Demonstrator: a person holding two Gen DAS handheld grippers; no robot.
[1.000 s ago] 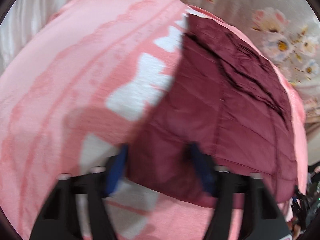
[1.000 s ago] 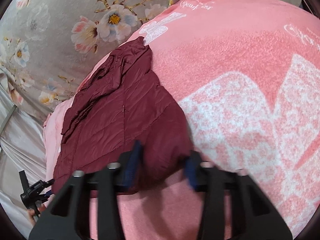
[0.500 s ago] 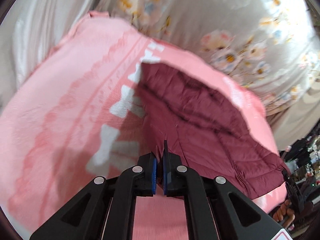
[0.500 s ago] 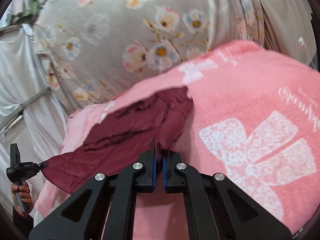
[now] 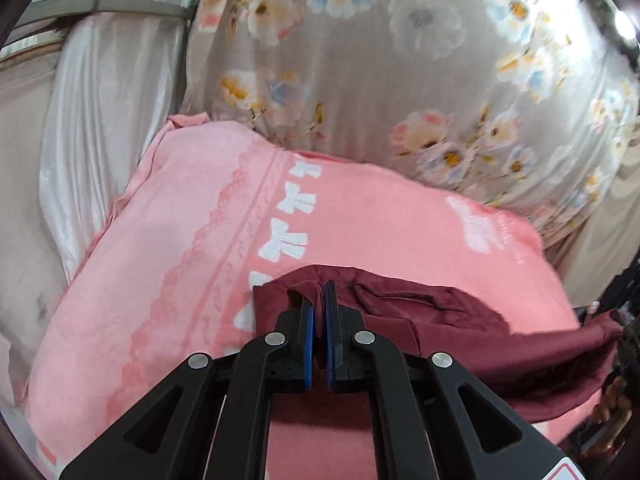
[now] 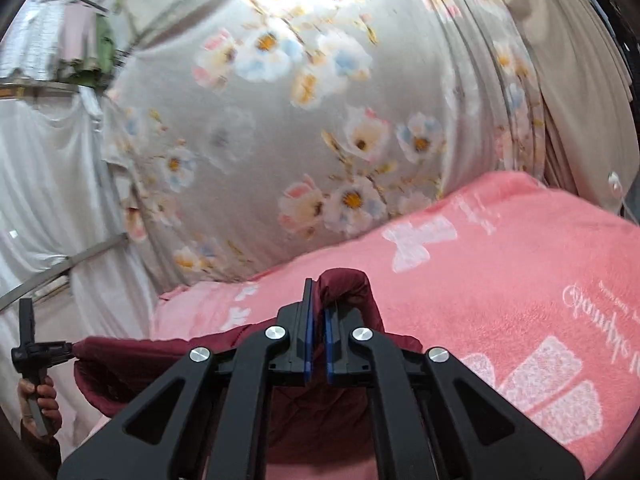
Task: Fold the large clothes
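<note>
A maroon quilted jacket (image 5: pixel 460 332) hangs stretched between my two grippers above a pink blanket (image 5: pixel 192 248). My left gripper (image 5: pixel 322 304) is shut on one edge of the jacket, with fabric bunched between its blue pads. My right gripper (image 6: pixel 318 308) is shut on the other edge, and the jacket (image 6: pixel 152 364) sags leftward from it toward the left gripper (image 6: pixel 30 354), held in a hand at the far left. The jacket's lower part is hidden under the gripper bodies.
The pink blanket (image 6: pixel 500 280) with white bow prints covers the bed. A grey floral curtain (image 5: pixel 400 92) hangs behind it. White satin drapes (image 5: pixel 100 128) and a metal rail (image 5: pixel 120 4) stand at the left.
Both grippers closed on the jacket's near edge, then lifted it off the blanket and pulled back. The jacket went from lying flat to hanging stretched between them.
</note>
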